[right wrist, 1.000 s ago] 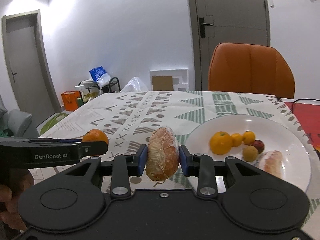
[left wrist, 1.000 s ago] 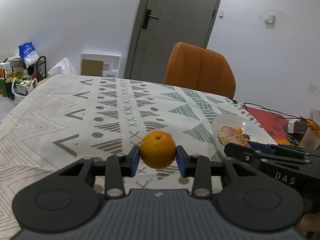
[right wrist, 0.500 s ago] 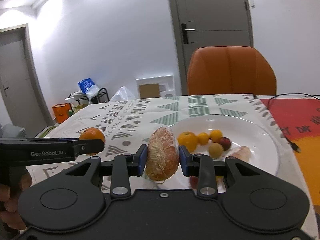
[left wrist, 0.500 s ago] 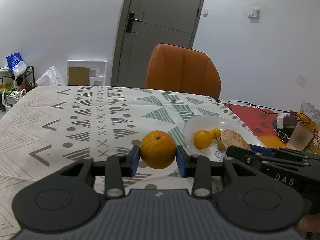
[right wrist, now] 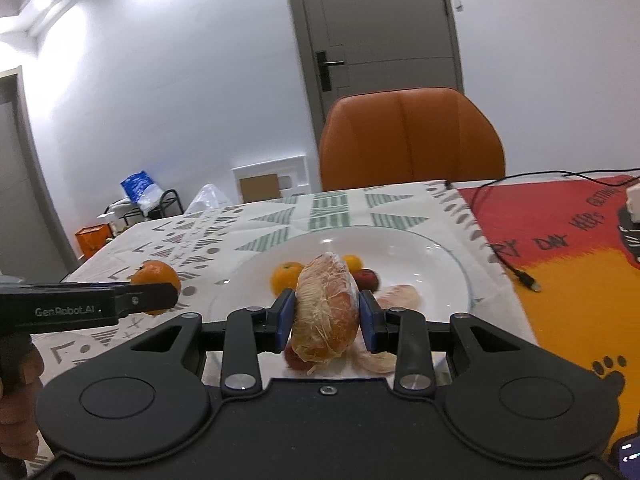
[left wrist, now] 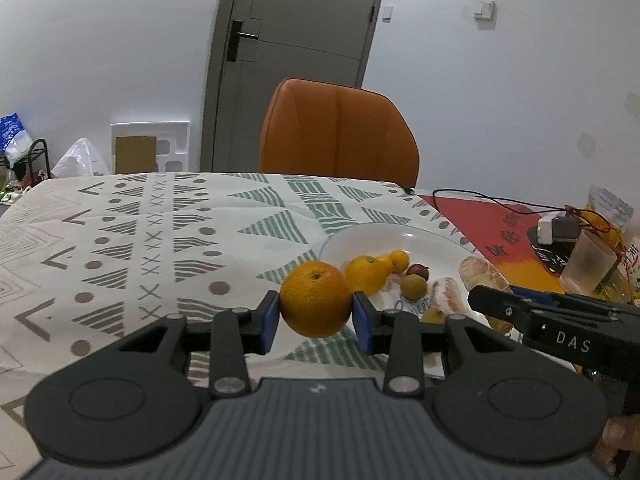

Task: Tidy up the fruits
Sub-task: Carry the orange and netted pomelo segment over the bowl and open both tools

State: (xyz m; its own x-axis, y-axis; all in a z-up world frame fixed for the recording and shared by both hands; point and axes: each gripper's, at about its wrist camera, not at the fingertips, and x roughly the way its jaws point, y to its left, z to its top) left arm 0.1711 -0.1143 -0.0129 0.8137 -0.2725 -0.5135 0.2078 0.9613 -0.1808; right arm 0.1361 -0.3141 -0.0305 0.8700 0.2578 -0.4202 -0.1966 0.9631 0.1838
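My left gripper (left wrist: 315, 322) is shut on an orange (left wrist: 315, 298) and holds it above the cloth just left of the white plate (left wrist: 404, 236). My right gripper (right wrist: 326, 320) is shut on a peeled pomelo segment (right wrist: 326, 308) and holds it over the near part of the plate (right wrist: 432, 260). On the plate lie small oranges (left wrist: 366, 274), a dark red fruit (left wrist: 418, 270), a brownish round fruit (left wrist: 413, 286) and another pomelo segment (right wrist: 398, 296). The orange (right wrist: 154, 276) and the left gripper also show in the right wrist view.
An orange chair (left wrist: 338, 132) stands behind the table. A red and orange mat (right wrist: 568, 248) with a black cable (right wrist: 508, 266) lies right of the plate. A plastic cup (left wrist: 588, 264) and a charger (left wrist: 558, 228) sit at the far right.
Both grippers have moved right towards the plate with their fruit. The pomelo segment is now over the plate; the orange is nearer its left rim.
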